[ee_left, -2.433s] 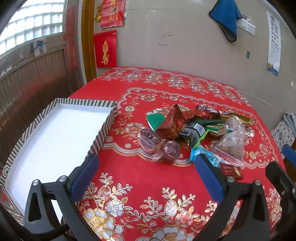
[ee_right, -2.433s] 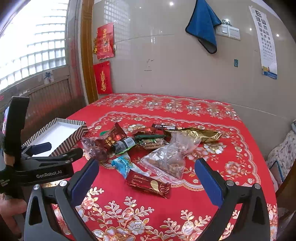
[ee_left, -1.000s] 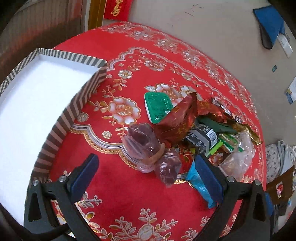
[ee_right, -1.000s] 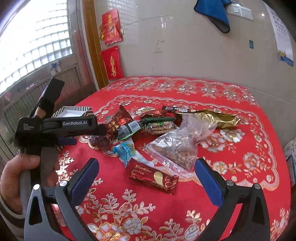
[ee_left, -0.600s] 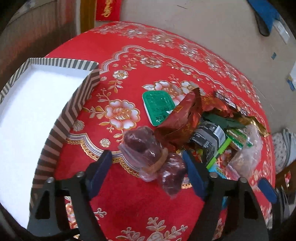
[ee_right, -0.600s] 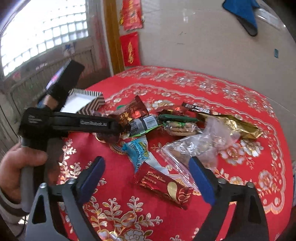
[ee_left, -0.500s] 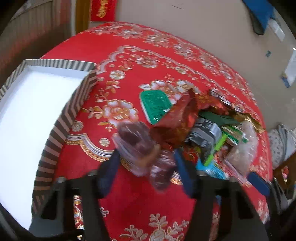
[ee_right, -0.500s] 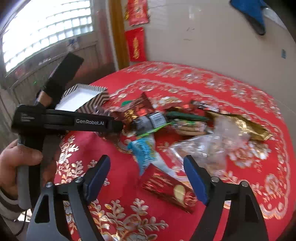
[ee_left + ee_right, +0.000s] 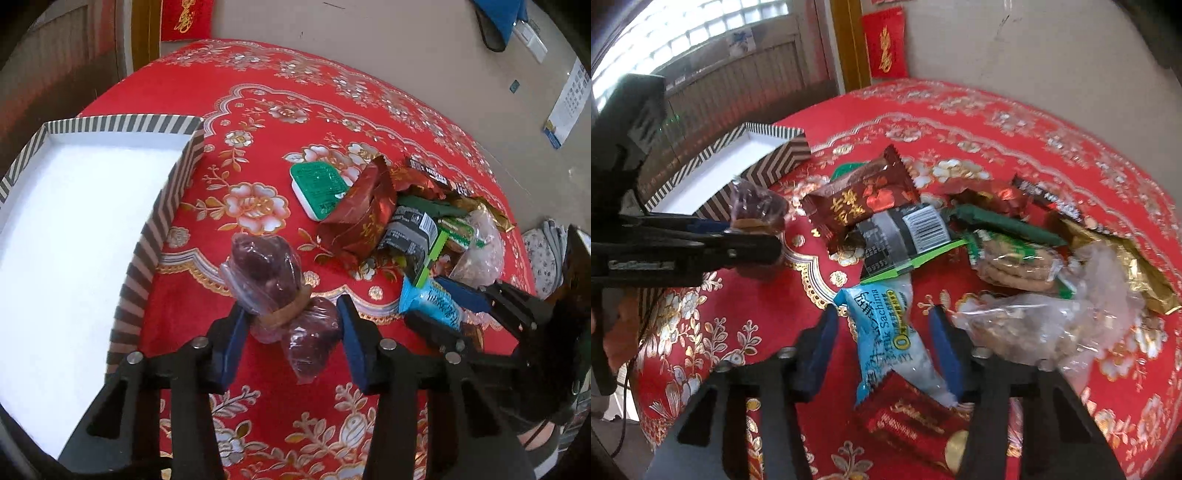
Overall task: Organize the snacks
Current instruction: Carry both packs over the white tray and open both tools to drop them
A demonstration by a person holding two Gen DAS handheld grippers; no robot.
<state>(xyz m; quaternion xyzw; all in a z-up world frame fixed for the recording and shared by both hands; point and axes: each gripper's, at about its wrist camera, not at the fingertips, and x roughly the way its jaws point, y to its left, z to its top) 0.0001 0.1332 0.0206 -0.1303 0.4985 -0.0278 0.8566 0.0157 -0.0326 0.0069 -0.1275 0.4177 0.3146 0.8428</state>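
The left gripper point(image 9: 291, 325) is partly closed around a clear bag of dark red candied fruit point(image 9: 280, 291). Its blue fingers point(image 9: 231, 343) stand on both sides of the bag, at the narrow middle where a brown band ties it; whether the pads really press the bag or only stand just beside it, I cannot tell. The bag has two lumps, and its long axis runs slanted, from the upper lump toward the striped box point(image 9: 159, 218) down to the lower lump near the right finger. It lies on the red flowered tablecloth point(image 9: 258, 110), just beside the box wall but apart from it. The inside of the box is white.

The right gripper point(image 9: 882, 332) is also half open, and its fingers stand on both sides of a light blue snack packet point(image 9: 890, 332). The packet is long, and its axis goes from the gripper outward, a little tilted to the left; the far end points toward the pile of snacks. Its near end lies over a red and gold chocolate bar point(image 9: 916, 432). I cannot tell if the fingers touch the packet.

Behind it the pile holds a dark red packet point(image 9: 864, 199), a black and green packet point(image 9: 905, 236), a pack of biscuits point(image 9: 1015, 262), a clear plastic bag point(image 9: 1063, 314) and a gold wrapper point(image 9: 1137, 269). A green flat tub point(image 9: 319, 184) lies at the left edge of the pile in the left wrist view.
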